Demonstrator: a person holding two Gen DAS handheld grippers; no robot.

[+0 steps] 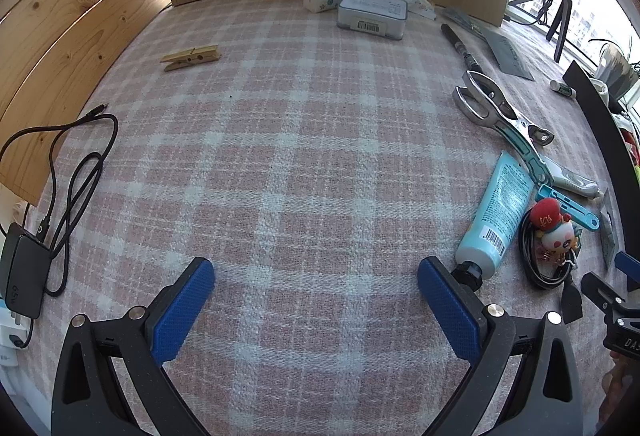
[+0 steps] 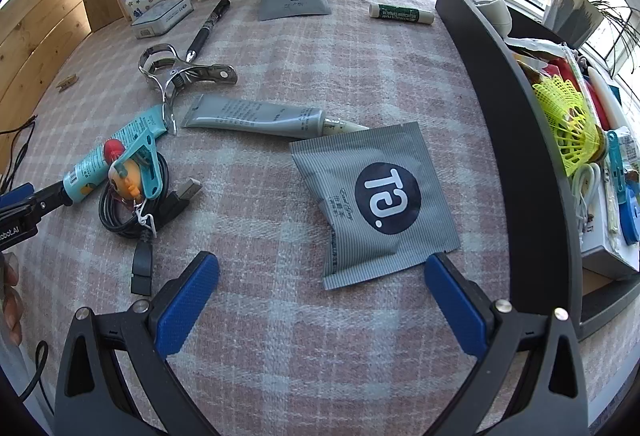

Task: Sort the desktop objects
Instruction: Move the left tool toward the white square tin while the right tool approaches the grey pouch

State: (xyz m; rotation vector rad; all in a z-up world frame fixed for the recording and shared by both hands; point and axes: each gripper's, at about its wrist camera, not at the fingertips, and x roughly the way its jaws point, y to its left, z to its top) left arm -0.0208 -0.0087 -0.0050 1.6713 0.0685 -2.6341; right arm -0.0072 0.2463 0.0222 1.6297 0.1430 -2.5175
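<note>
Both claws hang spread wide and empty over the pink checked tablecloth, so the sorting looks barely begun. The left gripper faces bare cloth, the pale blue tube just beside its right finger. The right gripper hovers near the grey foil sachet with a dark round logo, its likeliest first pick: lower, straddle an edge, close, then carry it to the dark grey tray alongside.

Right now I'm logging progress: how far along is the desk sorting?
Done: the dark tray already holds a yellow shuttlecock and other bits. In hand: nothing; the left tool and right tool both stand open and empty. Left: the grey sachet, grey tube, blue tube, metal clamp and clothespin still lie on the cloth.
</note>
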